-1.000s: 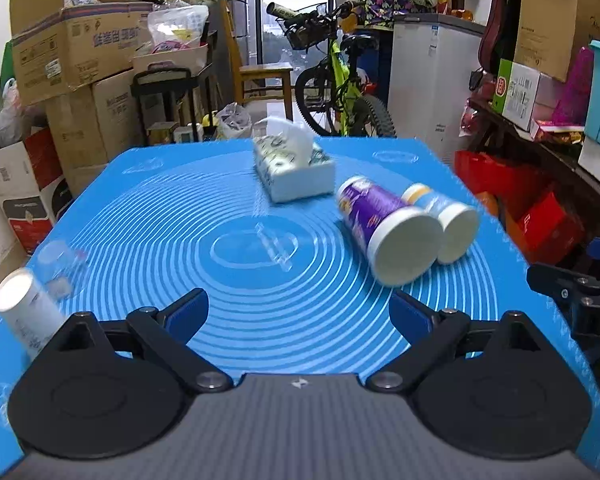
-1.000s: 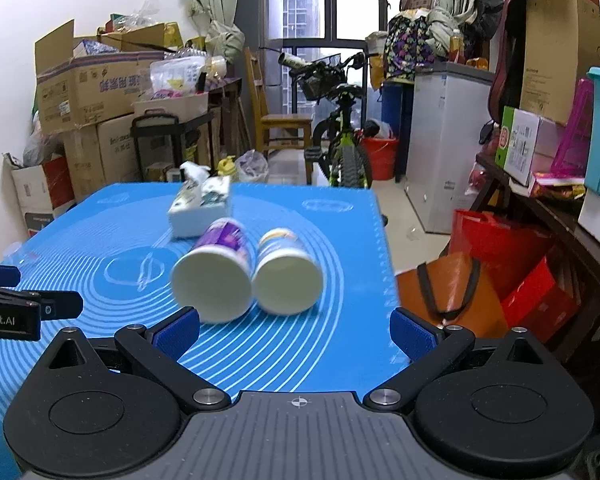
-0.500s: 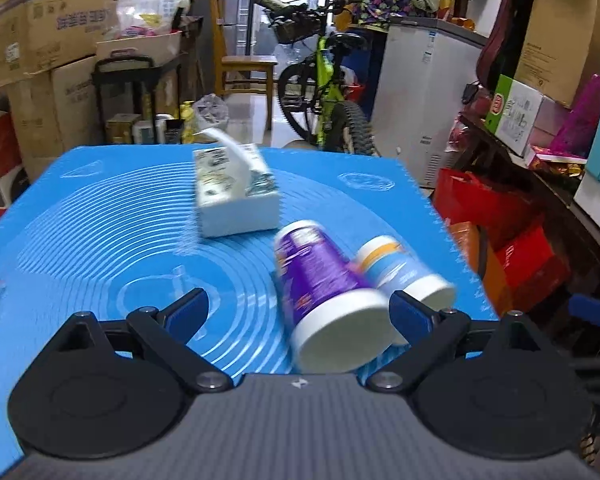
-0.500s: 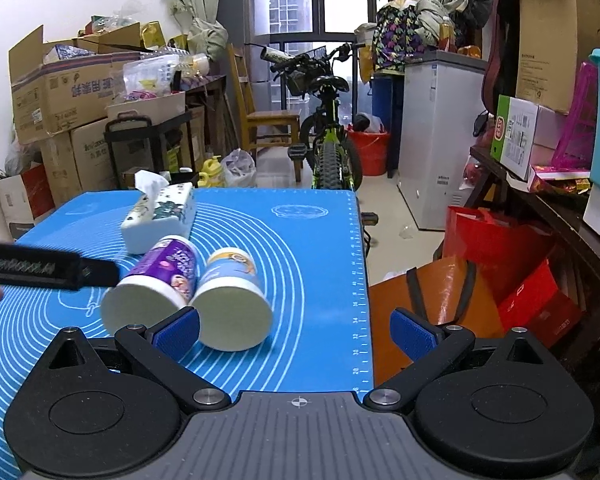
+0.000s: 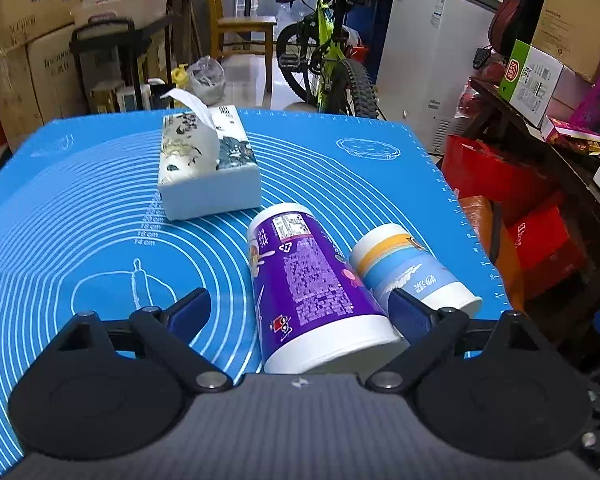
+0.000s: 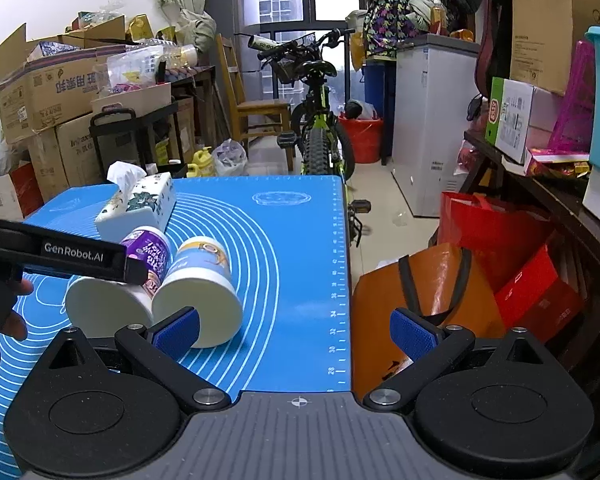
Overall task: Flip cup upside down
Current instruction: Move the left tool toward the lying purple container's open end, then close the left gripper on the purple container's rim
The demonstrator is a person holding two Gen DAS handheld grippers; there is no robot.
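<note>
Near the desk's right edge, toward its front, two cups are lying on their sides on the blue mat [image 5: 80, 184], touching along their walls: a purple cup [image 5: 312, 280] and, on its right, a light blue cup [image 5: 408, 272], both with the wide white end facing the person. Lying down like this, each is offering its round wall to a sideways grip, which I judge suits turning one over. Behind them, toward the desk's middle, a tissue box [image 5: 208, 168] is sitting well clear of the work. The left tongs [image 5: 300, 312] are reaching low and level along the desk with their pads spread wide, straddling the purple cup's wide end without clamping it; the right-hand pad is pushing into the gap between the two cups. The right tongs [image 6: 296, 332] are hovering apart and empty over the desk's right edge, just beside the light blue cup, holding nothing.
</note>
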